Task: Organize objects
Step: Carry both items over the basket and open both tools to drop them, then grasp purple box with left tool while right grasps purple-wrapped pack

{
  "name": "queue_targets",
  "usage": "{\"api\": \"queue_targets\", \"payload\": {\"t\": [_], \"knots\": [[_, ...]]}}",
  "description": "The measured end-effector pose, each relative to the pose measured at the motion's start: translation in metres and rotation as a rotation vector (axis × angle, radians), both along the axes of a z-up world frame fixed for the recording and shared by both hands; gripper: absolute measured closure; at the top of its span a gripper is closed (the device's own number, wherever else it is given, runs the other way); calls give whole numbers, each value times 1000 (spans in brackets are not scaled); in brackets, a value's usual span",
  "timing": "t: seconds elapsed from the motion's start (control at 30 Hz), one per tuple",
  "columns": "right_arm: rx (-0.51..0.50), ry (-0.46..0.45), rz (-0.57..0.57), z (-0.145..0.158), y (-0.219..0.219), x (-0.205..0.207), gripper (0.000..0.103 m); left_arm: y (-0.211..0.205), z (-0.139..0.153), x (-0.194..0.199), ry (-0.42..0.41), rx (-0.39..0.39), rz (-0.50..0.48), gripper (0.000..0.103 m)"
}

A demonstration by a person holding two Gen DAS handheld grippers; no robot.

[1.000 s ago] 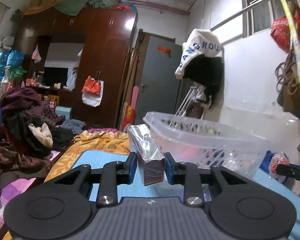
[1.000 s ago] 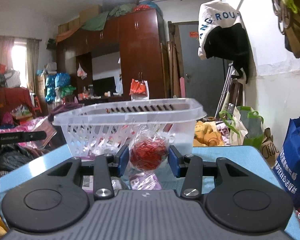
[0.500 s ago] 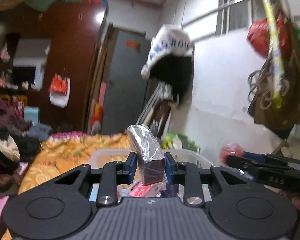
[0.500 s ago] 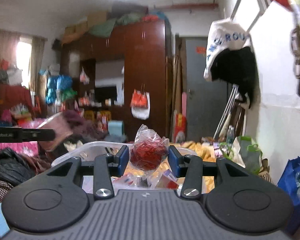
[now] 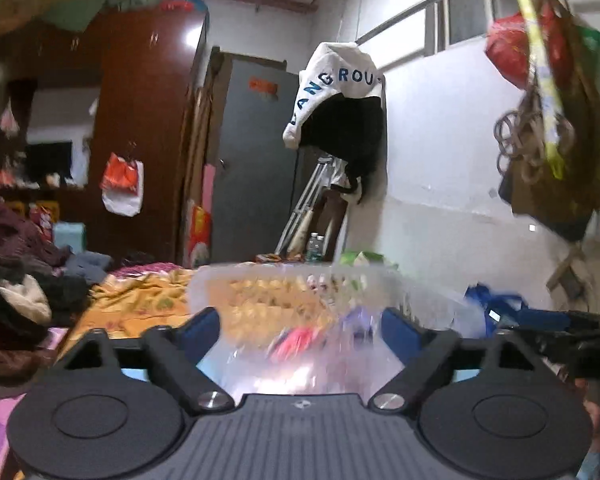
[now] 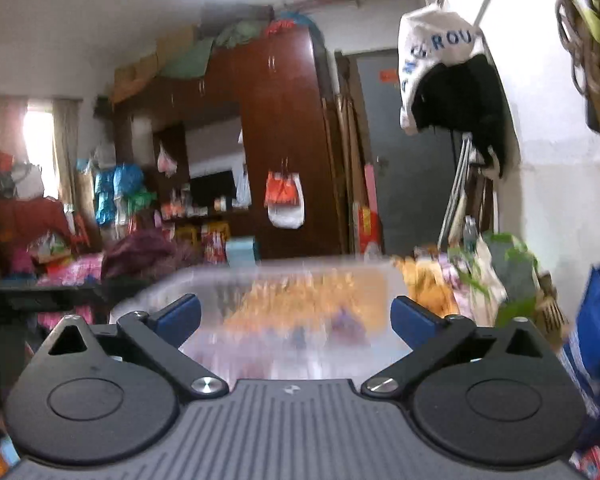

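Note:
A clear plastic basket (image 5: 204,280) sits just ahead of and below both grippers, blurred by motion; it also shows in the right wrist view (image 6: 148,296). Several colourful packets (image 5: 296,340) lie inside it. My left gripper (image 5: 300,330) is open and empty above the basket. My right gripper (image 6: 296,318) is open and empty above it too. The right gripper appears at the right edge of the left wrist view (image 5: 560,332). The wrapped brown box and the red snack bag are no longer between the fingers; I cannot pick them out in the blur.
A yellow patterned bedspread (image 5: 140,300) and a pile of dark clothes (image 5: 24,264) lie to the left. A brown wardrobe (image 6: 284,152) and grey door (image 5: 252,160) stand behind. A blue bag (image 6: 596,340) and green bags (image 6: 500,264) sit by the white wall on the right.
Both grippers opened over the basket: the left let go of the wrapped brown box, the right let go of the red snack bag. Both are now empty.

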State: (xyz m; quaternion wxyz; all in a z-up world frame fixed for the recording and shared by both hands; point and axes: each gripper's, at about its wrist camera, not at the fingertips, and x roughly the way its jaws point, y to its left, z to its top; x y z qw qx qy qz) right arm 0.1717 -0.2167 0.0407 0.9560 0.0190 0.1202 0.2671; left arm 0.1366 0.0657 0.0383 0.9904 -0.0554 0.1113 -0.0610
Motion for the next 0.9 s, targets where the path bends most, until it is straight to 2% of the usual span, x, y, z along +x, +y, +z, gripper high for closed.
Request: {"api": "queue_targets", "payload": {"t": [0.1,0.17,0.23,0.3,0.5,0.57,0.6,0.73,0.9], "knots": [[-104,72,5,-33,-5,-11,0,4,-28,-15,57,-6,-5,12],[-135,129,34,-48,-5,-6,5,9,-42,-13,101,-33,-21,12],[-140,168,38,-55,-4,1,25,11,-50,-3,150,-17,-22,12],[-168,185,36,-57,2,9,33,12,-59,4,183,-5,3,12],[-260,246,62,-75,19,20,39,13,-63,10,221,18,-12,12],[-271,268,72,-78,21,20,46,8,-63,11,228,44,-11,12],[-272,266,77,-78,21,18,52,7,-64,12,234,54,-16,12],[-265,233,44,-82,15,7,54,1,-69,12,250,86,-11,12],[-198,166,-20,-74,3,3,54,-4,-69,22,289,106,31,12]]}}
